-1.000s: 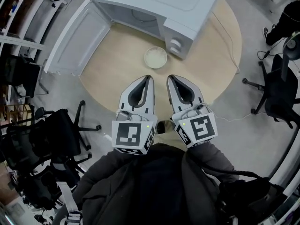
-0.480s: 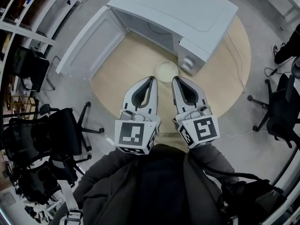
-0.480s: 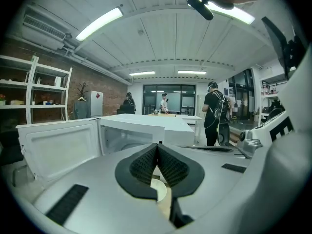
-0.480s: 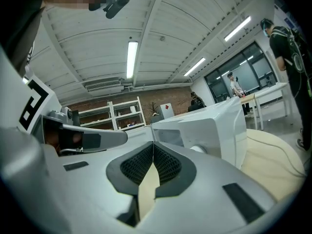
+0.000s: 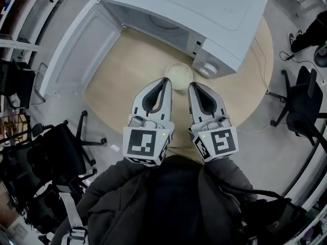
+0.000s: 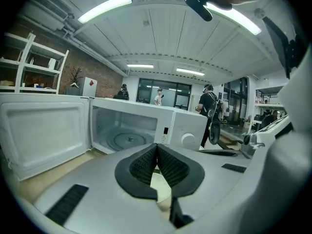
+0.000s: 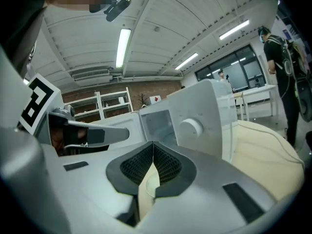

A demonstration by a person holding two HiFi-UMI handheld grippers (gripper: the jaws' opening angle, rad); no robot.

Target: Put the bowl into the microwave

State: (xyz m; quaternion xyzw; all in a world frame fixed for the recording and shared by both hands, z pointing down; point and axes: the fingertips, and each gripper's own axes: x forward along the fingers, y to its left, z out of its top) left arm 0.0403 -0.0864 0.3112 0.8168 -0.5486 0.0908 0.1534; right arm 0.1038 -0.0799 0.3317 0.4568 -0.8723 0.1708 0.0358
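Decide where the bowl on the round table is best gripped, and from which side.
Probably take the bowl by its near rim, one jaw inside and one outside, coming in from that same side. It sits upright and open-topped, and the microwave stands close behind it, crowding the far side.

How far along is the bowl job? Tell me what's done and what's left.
Done: the microwave door stands open. In hand: the left gripper and right gripper are both shut and empty, tips close to the bowl, which sits on the table before the microwave. Left: open the jaws, grasp the bowl and set it inside.
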